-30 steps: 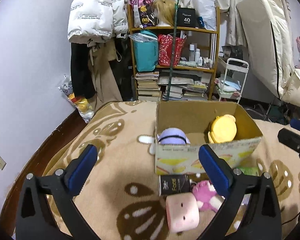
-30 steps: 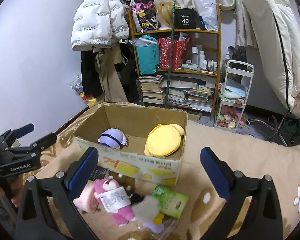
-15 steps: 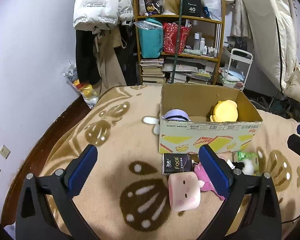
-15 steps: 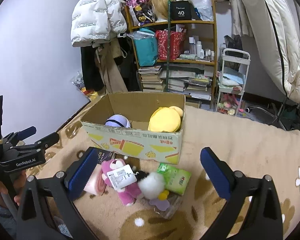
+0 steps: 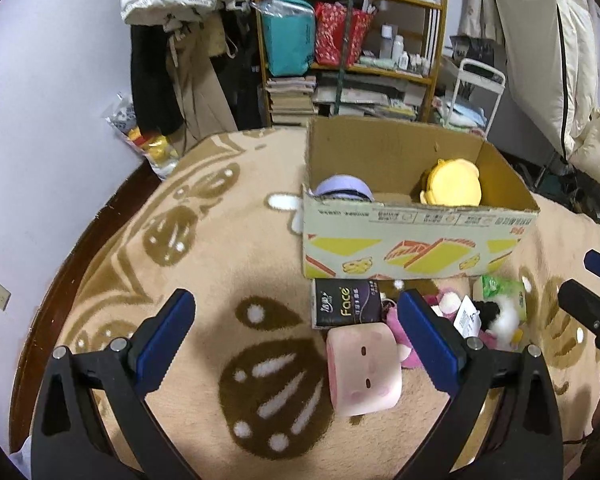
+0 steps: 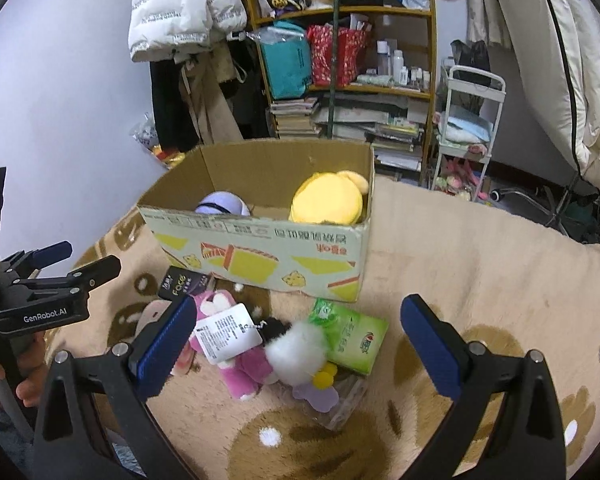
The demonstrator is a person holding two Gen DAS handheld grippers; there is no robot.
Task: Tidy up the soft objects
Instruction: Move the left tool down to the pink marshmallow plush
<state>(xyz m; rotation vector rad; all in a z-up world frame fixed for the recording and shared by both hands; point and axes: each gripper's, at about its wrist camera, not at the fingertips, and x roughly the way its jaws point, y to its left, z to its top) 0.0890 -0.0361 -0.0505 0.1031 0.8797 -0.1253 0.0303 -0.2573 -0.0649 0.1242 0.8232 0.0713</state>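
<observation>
- The left gripper [image 5: 296, 336] and the right gripper [image 6: 298, 340] are both wide open and hold nothing.
- On the blanket [image 5: 220, 264], before the box: one pink cube plush [image 5: 362, 372], one pink bear plush [image 6: 240, 364], one white fluffy toy [image 6: 298, 354], one green tissue pack [image 6: 354, 338], one black tissue pack [image 5: 346, 308].
- The one cardboard box [image 5: 416, 244] holds two toys: one purple plush [image 5: 342, 188] at left, one yellow plush [image 5: 454, 184] at right.

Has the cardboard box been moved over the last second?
No. The box keeps its place beside the black pack and the blanket pattern; only the cameras have pulled back.
</observation>
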